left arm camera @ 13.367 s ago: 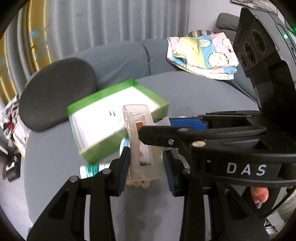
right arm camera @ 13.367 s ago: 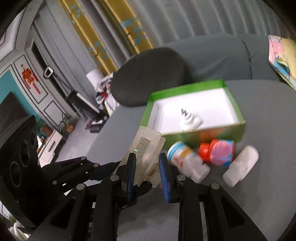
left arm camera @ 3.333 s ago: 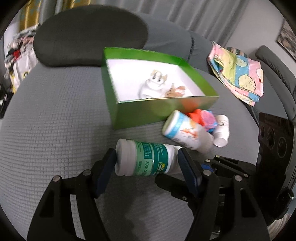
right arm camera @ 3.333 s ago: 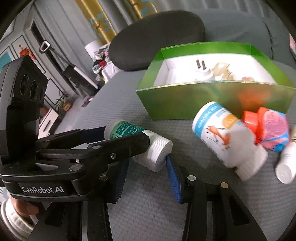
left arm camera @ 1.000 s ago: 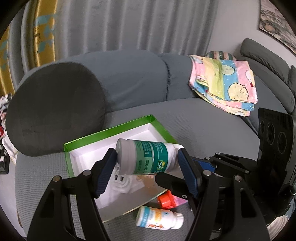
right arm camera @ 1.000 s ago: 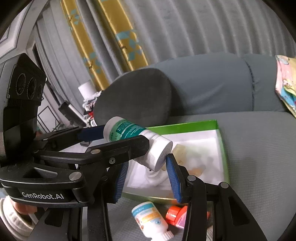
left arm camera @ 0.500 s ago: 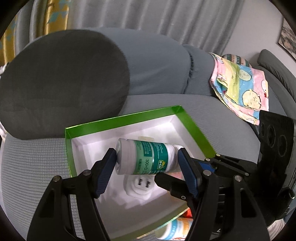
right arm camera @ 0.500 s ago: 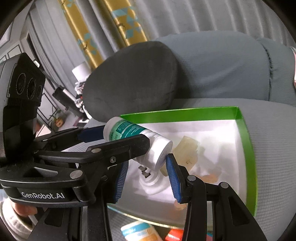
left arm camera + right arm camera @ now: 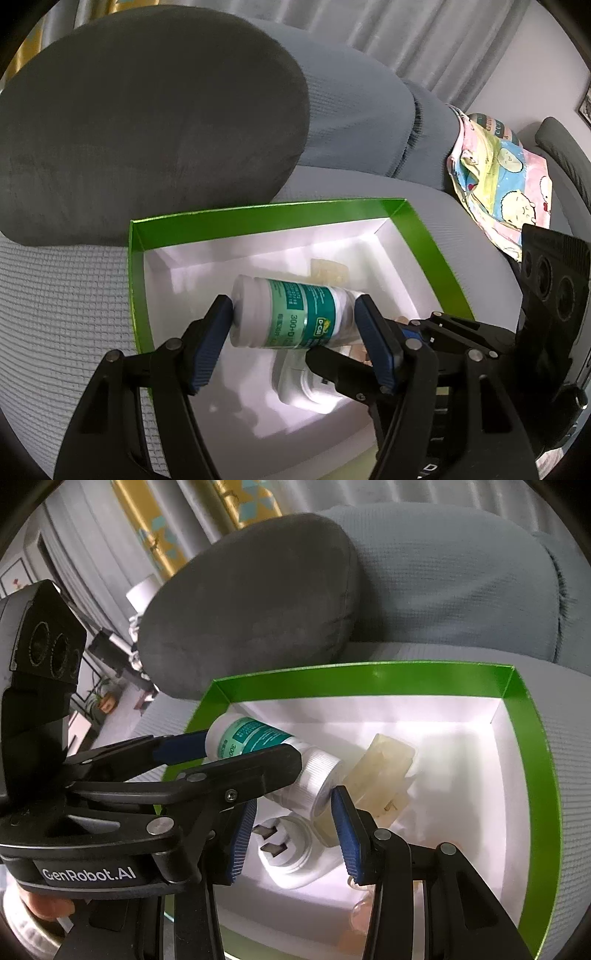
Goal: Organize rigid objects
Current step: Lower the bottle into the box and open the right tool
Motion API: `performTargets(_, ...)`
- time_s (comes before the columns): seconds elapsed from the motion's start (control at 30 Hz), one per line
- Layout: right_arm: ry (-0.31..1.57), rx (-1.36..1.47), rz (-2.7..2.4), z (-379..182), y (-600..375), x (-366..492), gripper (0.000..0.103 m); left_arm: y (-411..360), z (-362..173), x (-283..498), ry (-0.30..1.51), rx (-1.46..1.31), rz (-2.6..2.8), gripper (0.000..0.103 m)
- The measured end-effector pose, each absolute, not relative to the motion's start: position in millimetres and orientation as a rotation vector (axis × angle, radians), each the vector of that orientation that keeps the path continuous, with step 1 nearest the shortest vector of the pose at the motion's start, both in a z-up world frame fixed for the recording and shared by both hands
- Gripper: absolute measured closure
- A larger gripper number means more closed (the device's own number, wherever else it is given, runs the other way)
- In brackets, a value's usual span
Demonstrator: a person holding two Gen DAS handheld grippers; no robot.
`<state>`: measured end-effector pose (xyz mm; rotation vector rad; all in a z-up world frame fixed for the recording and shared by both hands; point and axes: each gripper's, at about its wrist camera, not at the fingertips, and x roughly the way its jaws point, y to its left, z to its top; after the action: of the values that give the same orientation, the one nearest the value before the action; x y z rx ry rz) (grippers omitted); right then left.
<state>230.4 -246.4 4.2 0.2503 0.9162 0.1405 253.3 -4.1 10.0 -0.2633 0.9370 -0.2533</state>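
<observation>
On the grey ribbed-fabric sofa (image 9: 74, 295) we found the green cardboard box with white inside (image 9: 258, 218). Our left gripper (image 9: 293, 328) clamped the white teal-labelled pill bottle (image 9: 291, 317) end to end above it; our right gripper (image 9: 293, 821) pinched its ridged cap. Only the right view showed a two-pronged white plug (image 9: 284, 853) at 6 o'clock and a translucent hair clip (image 9: 384, 775) at 3.
</observation>
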Motion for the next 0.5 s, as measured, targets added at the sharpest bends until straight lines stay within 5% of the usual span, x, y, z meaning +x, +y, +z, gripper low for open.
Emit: performTargets(0.5, 0.944, 0.297, 0.135, 0, -252, 242, 0.058, 4, 2, 259, 0.946, -0.296, -0.229, 0.036)
